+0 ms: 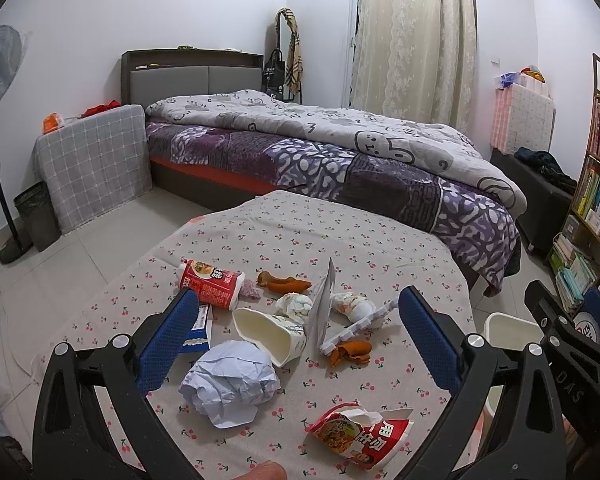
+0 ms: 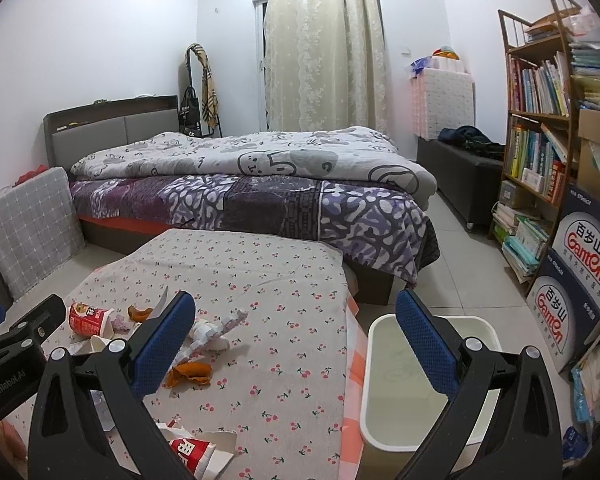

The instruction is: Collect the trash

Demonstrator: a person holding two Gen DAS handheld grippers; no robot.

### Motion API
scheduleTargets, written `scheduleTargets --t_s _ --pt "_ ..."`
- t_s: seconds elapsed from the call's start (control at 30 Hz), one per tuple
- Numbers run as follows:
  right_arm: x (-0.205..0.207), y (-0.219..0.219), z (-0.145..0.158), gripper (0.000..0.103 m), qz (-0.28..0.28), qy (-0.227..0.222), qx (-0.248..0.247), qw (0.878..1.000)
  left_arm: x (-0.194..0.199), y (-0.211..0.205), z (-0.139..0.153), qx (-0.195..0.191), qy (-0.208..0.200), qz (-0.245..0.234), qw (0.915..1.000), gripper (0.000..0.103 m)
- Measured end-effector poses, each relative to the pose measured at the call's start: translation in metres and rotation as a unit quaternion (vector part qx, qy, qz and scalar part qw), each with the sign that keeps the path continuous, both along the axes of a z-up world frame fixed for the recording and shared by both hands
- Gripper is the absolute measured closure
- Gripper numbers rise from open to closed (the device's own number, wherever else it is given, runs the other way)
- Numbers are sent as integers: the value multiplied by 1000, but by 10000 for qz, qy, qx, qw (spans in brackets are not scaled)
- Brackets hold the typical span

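Trash [image 1: 236, 380] scattered on table [image 1: 380, 248]; left tool [image 1: 300, 320] spread above it, right tool [image 2: 296, 344] spread over bin [image 2: 424, 400].

a table [image 1: 340, 224] draped in a cherry-print cloth is seen beneath the open left claw [image 1: 296, 332]. between its fingers a crumpled white paper ball [image 1: 230, 384], a tipped white cup [image 1: 270, 330] and orange peel [image 1: 350, 352] are laid. beyond the fingertips a red noodle cup [image 1: 212, 282] is lying on its side. nearer than the claw, a torn red cup [image 1: 360, 436] is found.
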State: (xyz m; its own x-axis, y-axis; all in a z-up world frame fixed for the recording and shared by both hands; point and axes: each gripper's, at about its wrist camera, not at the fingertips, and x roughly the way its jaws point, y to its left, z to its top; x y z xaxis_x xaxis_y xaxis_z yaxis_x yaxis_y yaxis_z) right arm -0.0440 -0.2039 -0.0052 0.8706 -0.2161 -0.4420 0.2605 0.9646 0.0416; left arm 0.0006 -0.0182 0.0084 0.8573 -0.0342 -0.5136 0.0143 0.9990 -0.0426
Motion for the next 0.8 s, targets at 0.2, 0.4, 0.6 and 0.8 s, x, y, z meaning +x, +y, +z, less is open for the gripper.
scheduleTargets --t_s 0.2,0.4,0.6,0.8 --pt "-1 0 -1 5 10 6 0 10000 0 0 0 3 -5 -4 10000 7" --pt "0 1 -1 5 14 14 5 10000 0 1 0 -1 0 0 10000 7" --pt "0 1 -1 5 19 14 -1 10000 0 1 -1 -1 2 0 10000 7" --pt "0 1 -1 5 21 15 6 10000 0 2 -1 -7 6 10 10000 7"
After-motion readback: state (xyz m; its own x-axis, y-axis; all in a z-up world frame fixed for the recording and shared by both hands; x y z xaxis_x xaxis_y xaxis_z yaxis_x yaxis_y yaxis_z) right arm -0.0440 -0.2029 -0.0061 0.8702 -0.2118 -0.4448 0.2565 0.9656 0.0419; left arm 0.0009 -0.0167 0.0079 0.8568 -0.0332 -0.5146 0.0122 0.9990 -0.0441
